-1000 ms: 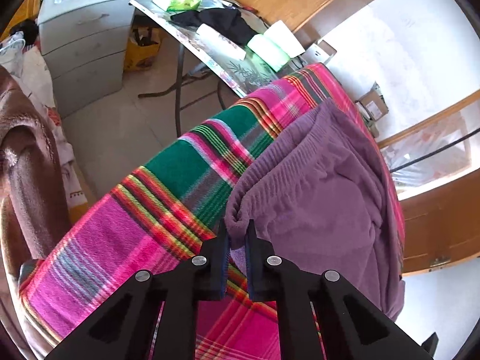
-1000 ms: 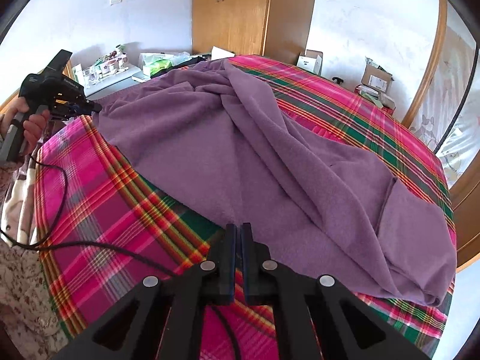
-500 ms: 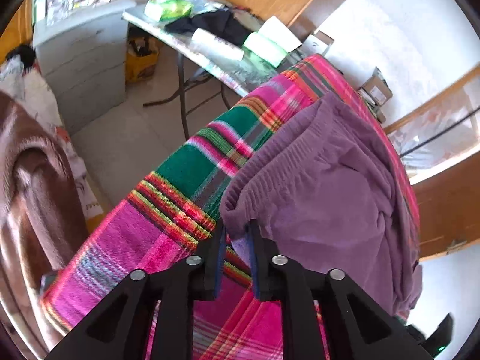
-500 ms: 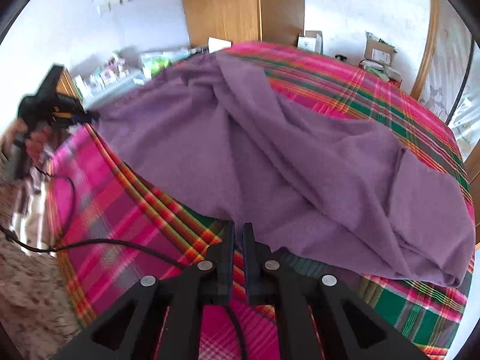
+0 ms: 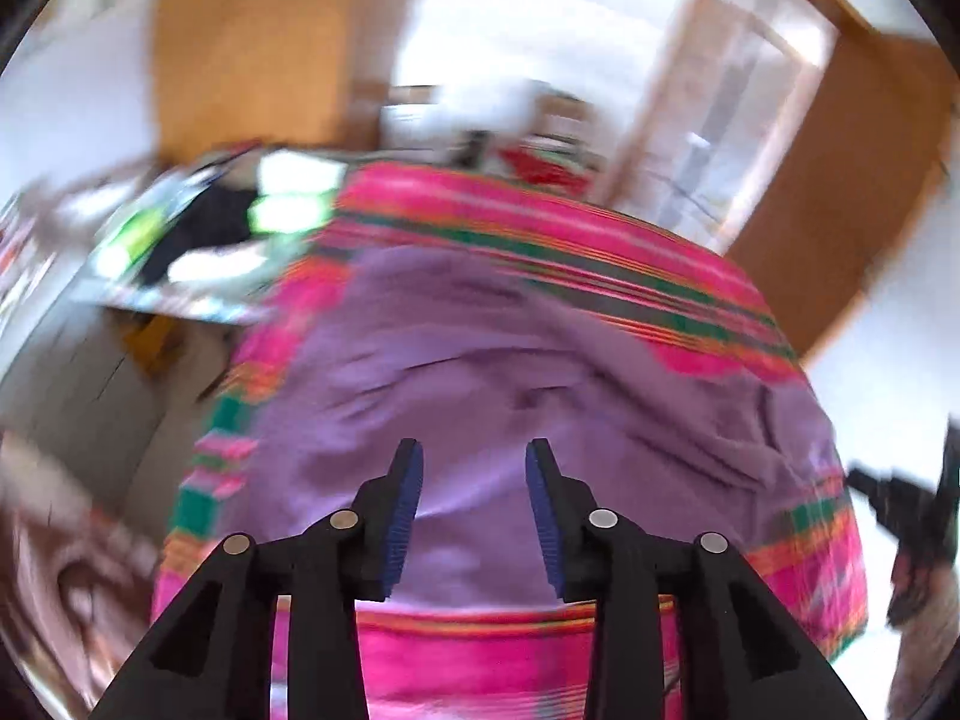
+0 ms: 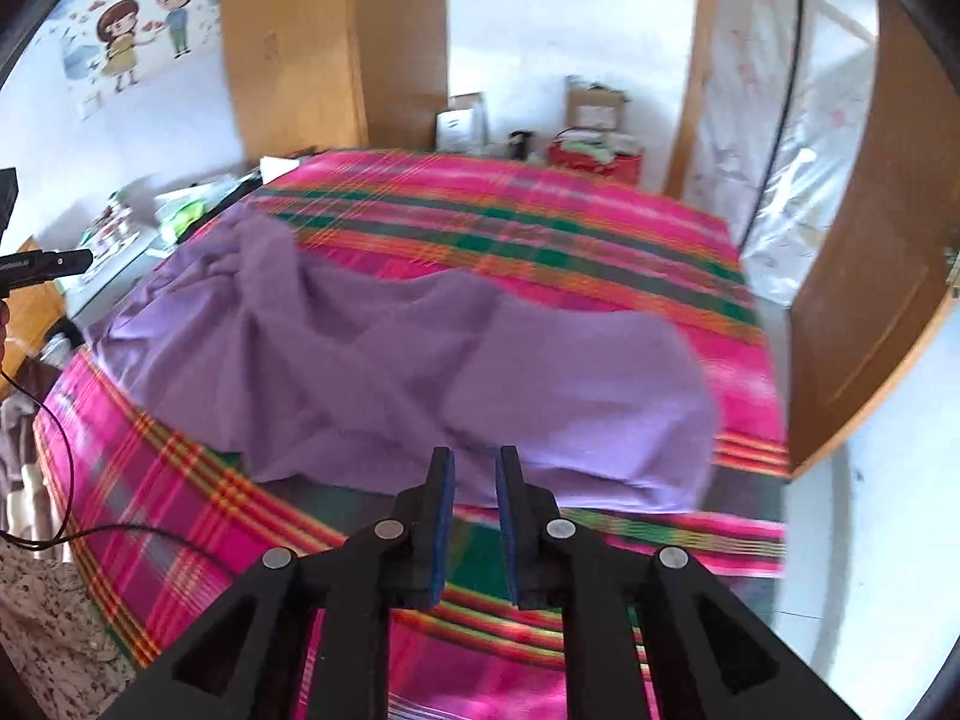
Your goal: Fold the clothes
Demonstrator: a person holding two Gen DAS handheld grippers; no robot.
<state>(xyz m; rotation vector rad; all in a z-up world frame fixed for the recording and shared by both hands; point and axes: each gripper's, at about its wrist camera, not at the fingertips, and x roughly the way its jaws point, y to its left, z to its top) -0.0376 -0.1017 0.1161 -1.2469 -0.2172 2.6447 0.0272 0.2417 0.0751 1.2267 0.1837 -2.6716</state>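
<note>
A purple garment [image 5: 480, 372] lies rumpled on a bed with a pink, green and orange plaid cover [image 5: 570, 240]. My left gripper [image 5: 474, 468] hovers above the garment's near part, its jaws wide open and holding nothing; this view is motion-blurred. In the right wrist view the purple garment [image 6: 420, 360] spreads across the near half of the plaid cover [image 6: 510, 216]. My right gripper [image 6: 474, 468] stands at the garment's near edge, jaws parted by a narrow gap with nothing between them. The right gripper's body [image 5: 912, 516] shows at the far right of the left wrist view.
A cluttered side table [image 5: 198, 240] stands left of the bed. A wooden wardrobe [image 6: 336, 48] and boxes [image 6: 594, 114] line the far wall. A wooden door [image 6: 864, 276] is on the right. A black cable [image 6: 90, 534] trails over the bed's left corner.
Both grippers have let go of the purple garment and opened. The left one swung round and up over the garment; the right one lifted back from the hem. The garment now lies flatter.
</note>
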